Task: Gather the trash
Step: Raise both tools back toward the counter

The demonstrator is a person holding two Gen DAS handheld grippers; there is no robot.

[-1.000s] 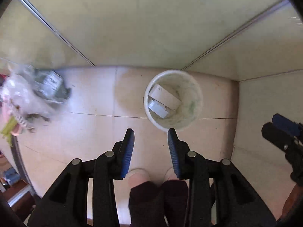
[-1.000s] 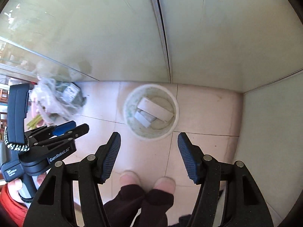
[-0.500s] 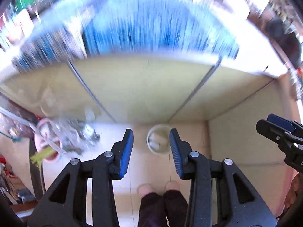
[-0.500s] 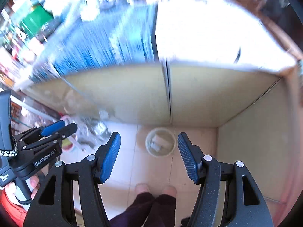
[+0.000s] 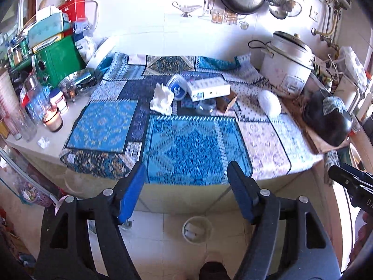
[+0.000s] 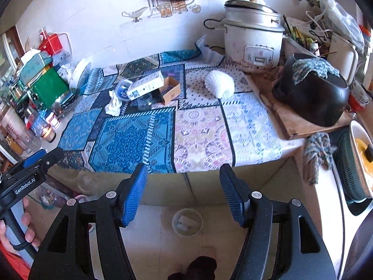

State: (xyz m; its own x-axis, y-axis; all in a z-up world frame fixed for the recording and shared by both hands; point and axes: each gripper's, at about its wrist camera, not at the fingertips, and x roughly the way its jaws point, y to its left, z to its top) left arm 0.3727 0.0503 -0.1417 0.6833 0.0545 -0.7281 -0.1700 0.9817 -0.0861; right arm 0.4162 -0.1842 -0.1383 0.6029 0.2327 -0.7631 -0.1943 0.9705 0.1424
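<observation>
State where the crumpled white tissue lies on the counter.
In the left wrist view the crumpled white tissue lies mid-counter on the patterned cloth, just left of the blue-lidded tub.

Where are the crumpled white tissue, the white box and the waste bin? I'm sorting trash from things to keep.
crumpled white tissue [image 5: 162, 101]: left wrist view, middle of the wad.
white box [image 5: 208, 88]: left wrist view, its long front side.
waste bin [image 6: 187, 222]: right wrist view, inside the rim, on the floor.
</observation>
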